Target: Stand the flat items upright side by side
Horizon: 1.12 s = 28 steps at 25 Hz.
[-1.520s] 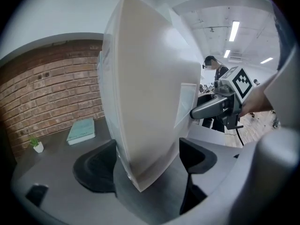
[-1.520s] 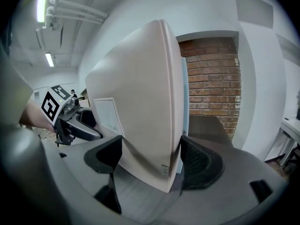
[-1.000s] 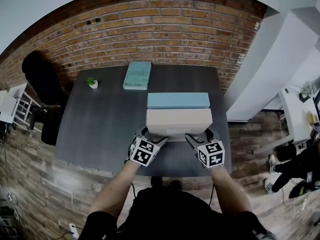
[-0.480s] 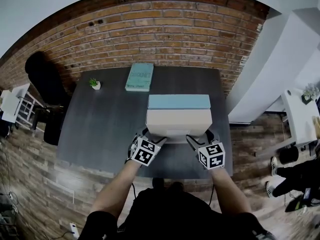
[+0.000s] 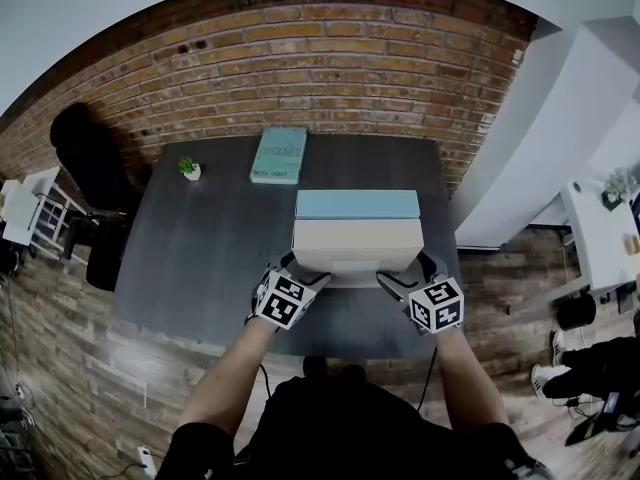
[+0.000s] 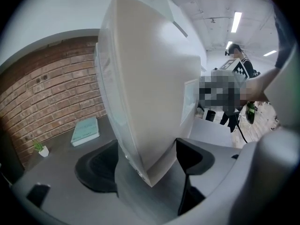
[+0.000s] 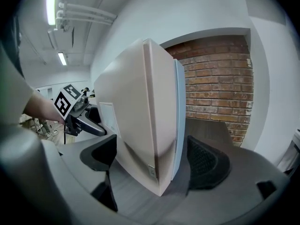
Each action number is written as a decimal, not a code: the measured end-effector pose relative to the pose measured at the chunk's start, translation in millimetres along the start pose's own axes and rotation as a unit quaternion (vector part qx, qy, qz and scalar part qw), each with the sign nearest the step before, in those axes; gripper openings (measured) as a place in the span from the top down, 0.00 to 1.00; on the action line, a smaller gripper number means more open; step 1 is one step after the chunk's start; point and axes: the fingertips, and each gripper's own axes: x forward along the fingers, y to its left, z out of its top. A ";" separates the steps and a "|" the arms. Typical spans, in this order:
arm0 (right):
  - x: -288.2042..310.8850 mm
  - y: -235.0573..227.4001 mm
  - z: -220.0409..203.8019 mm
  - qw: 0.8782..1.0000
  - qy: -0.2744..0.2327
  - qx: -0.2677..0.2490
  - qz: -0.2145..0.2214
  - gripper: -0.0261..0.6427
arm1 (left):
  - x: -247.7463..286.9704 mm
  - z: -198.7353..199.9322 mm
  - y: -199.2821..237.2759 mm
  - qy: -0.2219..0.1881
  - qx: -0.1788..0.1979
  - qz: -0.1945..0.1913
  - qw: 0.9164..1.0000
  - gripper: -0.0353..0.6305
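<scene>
1. While both grippers sit at the near corners, our left tongs pinch the lower left corner of the beige box, their jaws having just closed a little onto it.
2. Our right tongs stand spread round the opposite corner. Their jaws have just opened, and both pads are clear of the box between them.
3. We see the beige box upright on the dark counter, with a pale blue box upright just behind it and touching it.
4. Farther off, a teal book lies flat near the counter's far edge, well apart from the pair.
5. Left of that book sits a small potted plant, before the brick wall.
</scene>
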 end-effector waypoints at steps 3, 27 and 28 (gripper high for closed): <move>0.2 -4.5 2.5 1.000 0.001 -0.002 0.014 0.25 | 1.3 -1.1 3.2 -0.003 -0.011 -0.005 1.000 0.32; 21.2 -1.7 3.0 0.996 0.011 -0.053 0.074 0.26 | 4.7 8.7 6.2 0.016 0.064 -0.033 0.997 0.31; 20.8 -1.7 2.8 0.996 0.010 -0.052 0.074 0.27 | 5.0 8.2 6.4 0.016 0.063 -0.033 0.997 0.31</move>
